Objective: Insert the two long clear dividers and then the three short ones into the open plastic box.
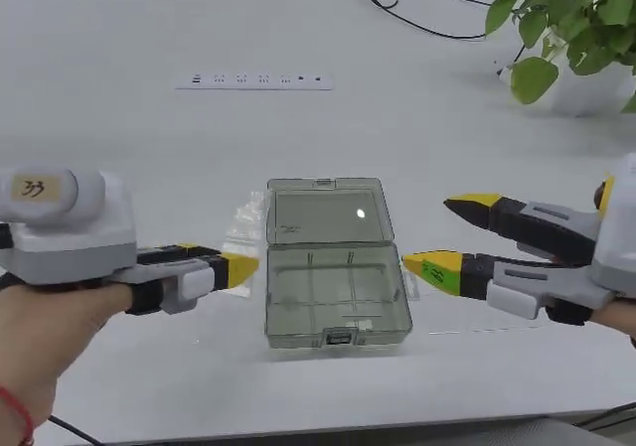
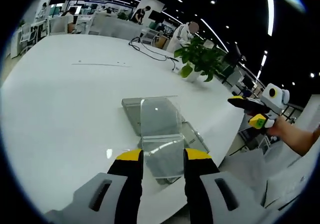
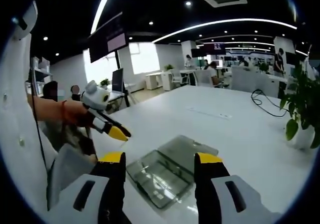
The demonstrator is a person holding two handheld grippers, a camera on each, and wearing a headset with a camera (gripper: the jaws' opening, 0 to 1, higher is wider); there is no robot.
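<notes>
Left tongs (image 1: 243, 267) and right tongs (image 1: 452, 235) both released, empty, flanking open plastic box (image 1: 275, 302) on white table (image 1: 149, 148)

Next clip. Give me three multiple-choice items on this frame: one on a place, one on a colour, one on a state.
1. Where does the potted plant stand relative to the plastic box?
A. at the far right, beyond it
B. inside it
C. at the near left

2. What colour are the jaw tips of the left gripper and the right gripper?
A. red
B. yellow
C. blue

3. How is the box's lid?
A. shut
B. open, laid back flat
C. standing upright

Answers:
1 A, the leaves show at the head view's top right, past the box.
2 B, yellow caps end every jaw.
3 B, the lid lies flat behind the tray.
</notes>
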